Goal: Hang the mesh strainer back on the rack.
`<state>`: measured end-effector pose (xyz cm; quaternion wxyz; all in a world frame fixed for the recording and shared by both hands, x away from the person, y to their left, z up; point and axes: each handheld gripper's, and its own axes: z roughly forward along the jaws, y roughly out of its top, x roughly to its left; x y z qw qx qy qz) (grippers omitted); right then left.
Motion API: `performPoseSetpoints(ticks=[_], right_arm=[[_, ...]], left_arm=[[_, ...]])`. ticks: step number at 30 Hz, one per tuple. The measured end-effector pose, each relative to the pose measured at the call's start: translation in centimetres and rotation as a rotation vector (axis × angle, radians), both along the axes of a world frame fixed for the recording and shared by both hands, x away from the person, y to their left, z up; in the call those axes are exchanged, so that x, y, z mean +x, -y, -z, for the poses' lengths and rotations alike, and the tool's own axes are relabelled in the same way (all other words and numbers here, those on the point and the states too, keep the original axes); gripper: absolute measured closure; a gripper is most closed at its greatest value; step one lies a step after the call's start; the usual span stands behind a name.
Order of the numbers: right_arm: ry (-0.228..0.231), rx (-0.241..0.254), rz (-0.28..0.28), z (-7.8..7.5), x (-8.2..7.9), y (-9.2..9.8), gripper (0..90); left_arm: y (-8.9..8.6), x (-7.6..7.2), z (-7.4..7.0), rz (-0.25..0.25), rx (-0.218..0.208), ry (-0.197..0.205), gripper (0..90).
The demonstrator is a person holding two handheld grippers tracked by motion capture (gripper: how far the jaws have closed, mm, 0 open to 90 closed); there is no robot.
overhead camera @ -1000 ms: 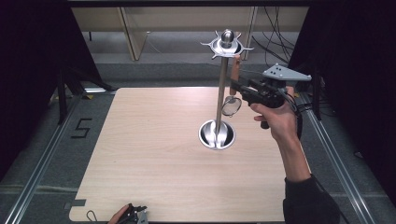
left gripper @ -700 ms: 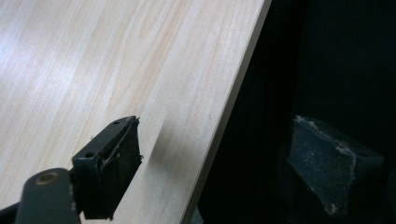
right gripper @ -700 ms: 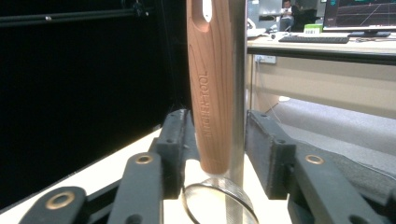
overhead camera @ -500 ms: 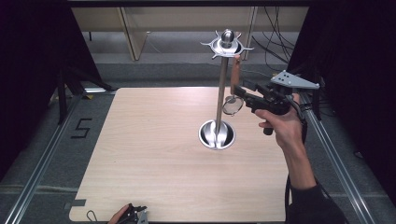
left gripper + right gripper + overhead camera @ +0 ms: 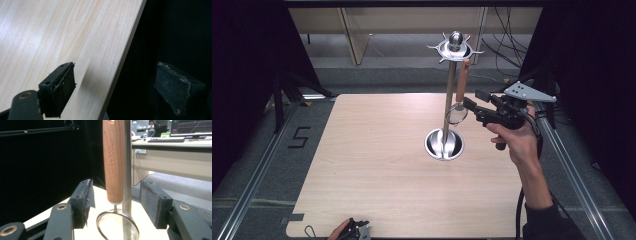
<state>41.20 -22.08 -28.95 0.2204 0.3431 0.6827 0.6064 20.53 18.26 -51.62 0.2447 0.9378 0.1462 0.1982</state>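
The right tool (image 5: 472, 106) is released; its jaws have just been opening and stand either side of the wooden-handled strainer (image 5: 113, 165) without pressing it. The strainer hangs from the stand (image 5: 449, 100), directly ahead of the tool. The left tool (image 5: 115, 87) is released over the surface (image 5: 377, 150) edge.
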Motion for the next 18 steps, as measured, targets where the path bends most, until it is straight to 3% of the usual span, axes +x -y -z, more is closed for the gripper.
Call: performPoseSetpoints(ticks=[3, 12, 14, 16, 17, 18], right_arm=[[-0.020, 0.017, -0.016, 0.2, -0.1, 0.1, 44.3], [-0.017, 0.024, -0.016, 1.1, -0.4, 0.5, 41.6], [-0.025, 0.009, -0.019, 1.3, -0.6, 0.5, 40.7], [0.006, -0.011, -0.016, 1.5, -0.4, 0.7, 39.9], [-0.024, 0.001, -0.012, 1.6, -0.7, 0.6, 39.4], [-0.017, -0.009, -0.012, 1.7, -0.7, 0.7, 39.3]], left_arm=[[0.0, 0.0, 0.0, 0.002, 0.000, -0.004, 16.1], [0.0, 0.0, 0.0, 0.008, 0.002, -0.007, 16.1], [0.0, 0.0, 0.0, 0.003, 0.015, 0.000, 16.1], [0.0, 0.0, 0.0, -0.002, 0.001, -0.002, 16.1], [0.0, 0.1, 0.0, 0.011, 0.003, -0.010, 16.1], [0.0, 0.0, 0.0, 0.003, 0.002, -0.006, 16.1]])
